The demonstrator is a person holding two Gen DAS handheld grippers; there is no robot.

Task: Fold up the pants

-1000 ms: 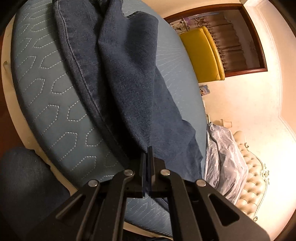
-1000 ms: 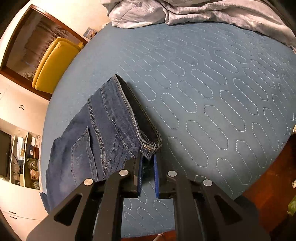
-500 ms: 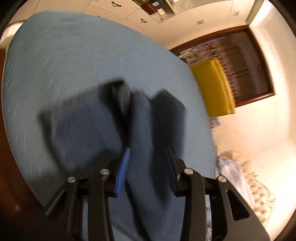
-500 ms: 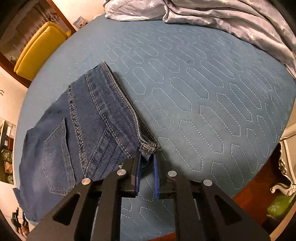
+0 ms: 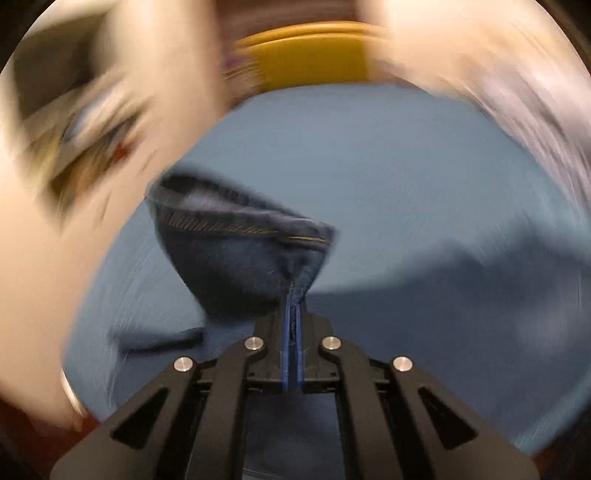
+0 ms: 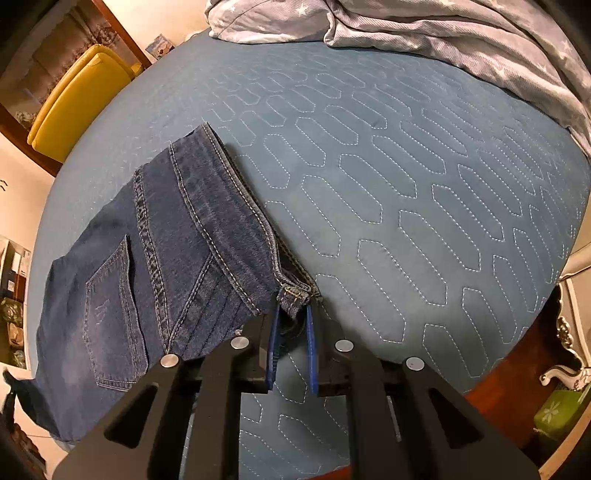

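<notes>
Dark blue jeans [image 6: 147,258] lie on the blue quilted bed [image 6: 406,184], back pocket up, waistband running toward the near edge. My right gripper [image 6: 293,314] is shut on the near corner of the waistband, low over the bed. In the blurred left wrist view, my left gripper [image 5: 294,295] is shut on a bunched piece of the jeans' stitched hem [image 5: 236,254], which stands lifted above the bed [image 5: 369,166]. The rest of the jeans is out of that view.
A grey star-print blanket [image 6: 443,33] is heaped along the bed's far side. A yellow chair [image 6: 74,99] stands beyond the bed. The bed's wooden edge and a green object [image 6: 554,410] on the floor show at lower right.
My left gripper let go of the draped leg fabric, opened, then shut on a hemmed edge as its view swung fast. The right gripper kept the waistband and sank slightly; the jeans lie flatter.
</notes>
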